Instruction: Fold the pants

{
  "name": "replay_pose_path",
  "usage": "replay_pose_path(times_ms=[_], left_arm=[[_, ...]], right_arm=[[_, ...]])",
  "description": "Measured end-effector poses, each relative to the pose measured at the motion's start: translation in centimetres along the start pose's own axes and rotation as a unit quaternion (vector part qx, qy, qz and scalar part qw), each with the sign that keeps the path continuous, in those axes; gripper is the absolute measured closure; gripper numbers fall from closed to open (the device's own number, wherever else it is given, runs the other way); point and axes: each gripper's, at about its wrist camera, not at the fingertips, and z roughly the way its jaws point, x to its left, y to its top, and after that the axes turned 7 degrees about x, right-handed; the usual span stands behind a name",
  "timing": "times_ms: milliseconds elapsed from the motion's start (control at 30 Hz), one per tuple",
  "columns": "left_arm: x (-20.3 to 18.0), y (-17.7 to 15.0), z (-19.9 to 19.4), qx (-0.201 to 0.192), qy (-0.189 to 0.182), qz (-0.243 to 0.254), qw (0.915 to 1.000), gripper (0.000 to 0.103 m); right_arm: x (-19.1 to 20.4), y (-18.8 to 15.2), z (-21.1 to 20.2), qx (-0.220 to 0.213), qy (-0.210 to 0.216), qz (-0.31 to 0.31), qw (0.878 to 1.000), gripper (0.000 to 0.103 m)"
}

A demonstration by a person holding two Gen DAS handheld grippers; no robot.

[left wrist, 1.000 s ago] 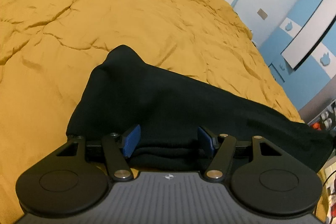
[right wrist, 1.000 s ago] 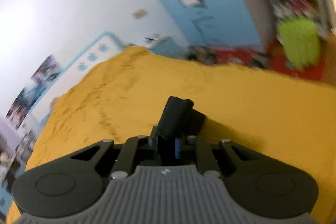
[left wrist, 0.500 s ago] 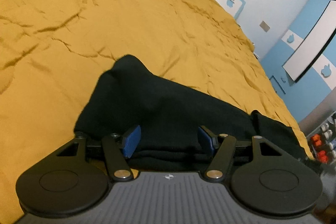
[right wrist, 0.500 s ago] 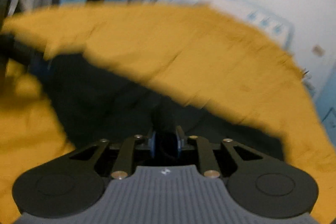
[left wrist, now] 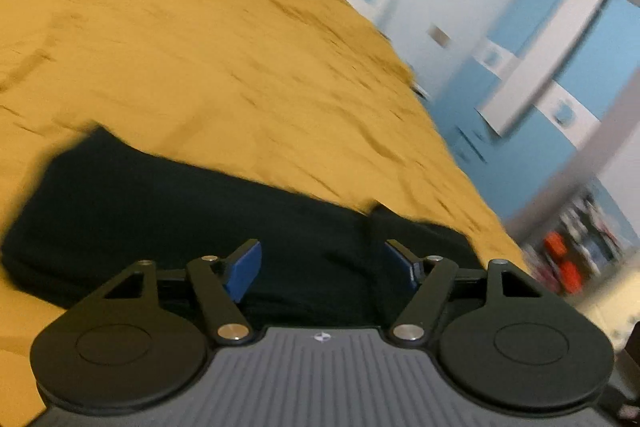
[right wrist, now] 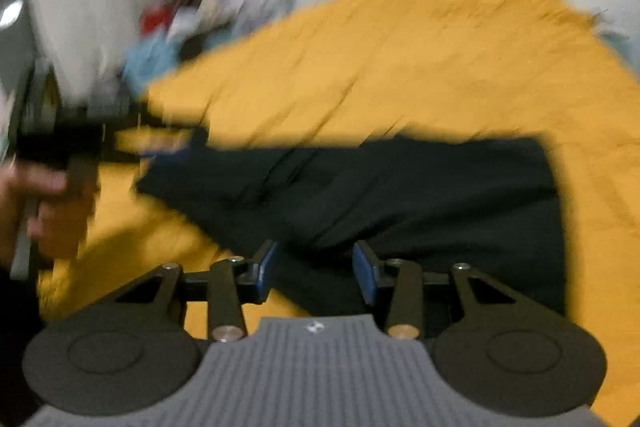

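Note:
The black pants (left wrist: 168,211) lie folded into a long band on the yellow bedspread (left wrist: 200,47). My left gripper (left wrist: 320,267) is open, its blue pads just above the near edge of the pants. In the right wrist view the pants (right wrist: 420,195) lie across the middle, and my right gripper (right wrist: 316,271) is open over their near edge, holding nothing. The left gripper (right wrist: 160,143) and the hand holding it show blurred at the far left end of the pants.
The yellow bedspread (right wrist: 400,59) covers the whole bed. A blue and white wardrobe (left wrist: 560,75) and a white wall stand beyond the bed's right edge. Cluttered shelves (left wrist: 580,247) are at the lower right. Both views are motion-blurred.
My right gripper opened and let go of the pants end it carried over, and that end now lies on the folded band. The left gripper stayed open and shifted slightly.

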Motion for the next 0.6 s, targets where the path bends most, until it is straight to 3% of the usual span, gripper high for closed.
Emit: replay_pose_path(times_ms=[67,167,267,600], left_arm=[[-1.4,-0.4,1.8,0.027,-0.016,0.001,0.9995,0.022],[-3.1,-1.1,4.8,0.071,-0.026,-0.005,0.9971,0.022],[-3.5,-1.6,6.9,0.093,-0.009,-0.021,0.9954,0.024],[-3.4,-1.2,9.9,0.097,-0.033,-0.084,0.9911,0.028]], right_arm=[[-2.2,-0.9,-1.9,-0.066,-0.051,0.055,0.995,0.055],[-4.9,-2.5,-3.4,-0.101,-0.073,0.117,0.985,0.055],[-5.9,-4.3,-3.7,-0.119,-0.059,0.148,0.98,0.055],[-7.5,-6.4,-2.6,-0.129,-0.021,0.175,0.976,0.05]])
